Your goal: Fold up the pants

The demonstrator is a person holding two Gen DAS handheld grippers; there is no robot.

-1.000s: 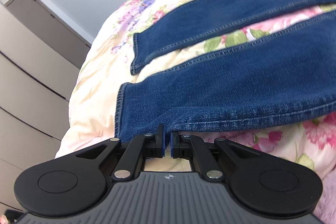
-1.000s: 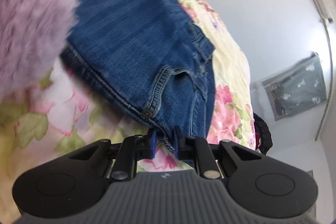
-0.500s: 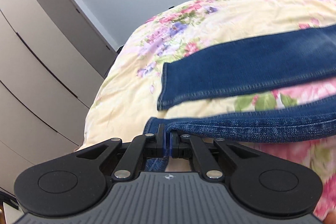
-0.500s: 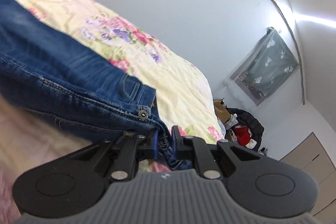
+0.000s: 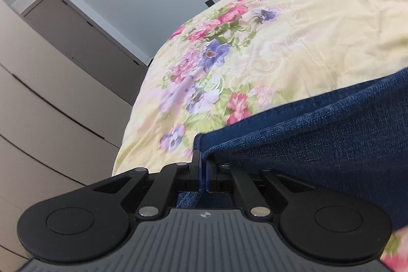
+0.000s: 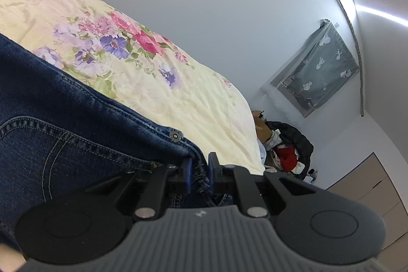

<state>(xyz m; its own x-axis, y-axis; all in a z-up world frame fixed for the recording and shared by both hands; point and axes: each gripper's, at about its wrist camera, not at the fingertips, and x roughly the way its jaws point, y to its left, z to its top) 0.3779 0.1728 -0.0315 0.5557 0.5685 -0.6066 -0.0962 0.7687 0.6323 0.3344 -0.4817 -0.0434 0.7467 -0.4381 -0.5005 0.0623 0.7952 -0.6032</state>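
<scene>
- We judge the fold only begun: the pants (image 5: 318,144) hang lifted over the bed (image 5: 293,42)
- Our left gripper (image 5: 203,170) pinches a hem corner, fingers nearly closed; our right gripper (image 6: 199,172) clamps the waistband
- Bare quilt lies toward 12 o'clock; bed edges at 9 and 3 o'clock

Left tongs (image 5: 203,165): closed tight on a denim edge
Pants (image 5: 331,144): dark blue, draped rightward from the grip
Bed (image 5: 293,42): yellow floral cover, beyond the pants
Wardrobe (image 5: 51,98): beige panels, at left
</scene>
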